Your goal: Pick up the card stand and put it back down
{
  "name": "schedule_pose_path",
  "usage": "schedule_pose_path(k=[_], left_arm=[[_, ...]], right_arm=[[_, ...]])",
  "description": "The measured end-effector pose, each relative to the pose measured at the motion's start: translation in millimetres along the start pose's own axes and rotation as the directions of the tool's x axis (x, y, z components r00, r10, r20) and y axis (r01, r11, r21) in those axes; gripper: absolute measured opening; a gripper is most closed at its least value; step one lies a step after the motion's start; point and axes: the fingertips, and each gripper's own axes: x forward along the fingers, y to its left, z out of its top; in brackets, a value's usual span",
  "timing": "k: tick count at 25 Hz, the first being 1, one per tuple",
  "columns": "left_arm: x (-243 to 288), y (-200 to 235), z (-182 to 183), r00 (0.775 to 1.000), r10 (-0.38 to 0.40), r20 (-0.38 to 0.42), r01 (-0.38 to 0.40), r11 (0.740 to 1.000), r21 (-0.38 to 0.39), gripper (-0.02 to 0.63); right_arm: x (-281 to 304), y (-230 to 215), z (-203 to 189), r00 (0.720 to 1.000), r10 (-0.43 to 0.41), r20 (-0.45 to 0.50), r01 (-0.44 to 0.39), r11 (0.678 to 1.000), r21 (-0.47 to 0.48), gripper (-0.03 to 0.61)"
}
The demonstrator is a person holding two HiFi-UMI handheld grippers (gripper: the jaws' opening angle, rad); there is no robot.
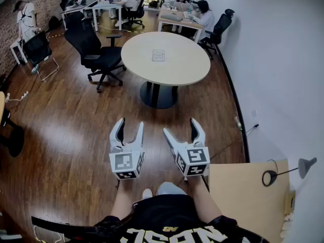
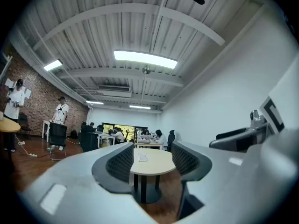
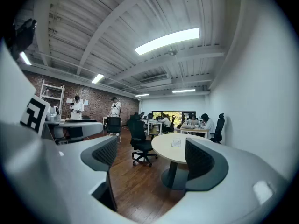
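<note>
Facing the card stand (image 1: 158, 55) — well ahead — left gripper (image 1: 130, 124) and right gripper (image 1: 181, 128) fingers (image 1: 118, 133) gape.

From the head, we look forward and steeply down over the wooden floor (image 1: 76, 125). The left gripper (image 1: 130, 125) and right gripper (image 1: 181, 128) sit close below us, and the round bench (image 1: 187, 70) is well ahead. Each gripper camera looks roughly level along its own jaws toward that far bench. All three views share the bench and the card stand (image 1: 158, 55) near its middle. The head and right gripper views also share the black office chair (image 1: 96, 52).
</note>
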Motion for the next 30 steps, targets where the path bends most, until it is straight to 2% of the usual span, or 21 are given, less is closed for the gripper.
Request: schedule_pose_path(k=[5, 10, 16, 19, 25, 30], left_arm=[[24.9, 14.2, -19.5, 0.999, -0.010, -0.043, 0.011, 1.000, 0.022, 0.258], [77.8, 27.2, -12.8, 0.999, 0.007, -0.044, -0.004, 0.998, 0.066, 0.259], [171.5, 14.7, 23.0, 1.000, -0.020, 0.004, 0.019, 0.990, 0.140, 0.259], [213.0, 11.4, 27.0, 1.000, -0.019, 0.020, 0.016, 0.989, 0.145, 0.258], [265.2, 4.3, 14.7, 1.000, -0.011, 0.013, 0.009, 0.993, 0.120, 0.258], [295.9, 19.2, -2.2, 0.999, 0.025, -0.046, -0.019, 0.991, 0.132, 0.258]], right_arm=[[33.1, -18.4, -11.7, 1.000, -0.022, -0.016, 0.023, 0.998, 0.061, 0.456], [85.5, -37.8, -10.2, 1.000, 0.027, 0.005, -0.028, 0.996, 0.082, 0.452], [159.4, -115.7, 35.7, 0.998, 0.021, 0.062, -0.027, 0.996, 0.088, 0.445], [187.9, -146.4, 46.6, 0.997, 0.022, 0.080, -0.028, 0.996, 0.083, 0.443], [230.1, -181.4, 25.6, 0.998, 0.046, 0.049, -0.051, 0.993, 0.109, 0.434], [262.4, -193.1, 12.8, 0.997, 0.079, 0.015, -0.080, 0.989, 0.128, 0.428]])
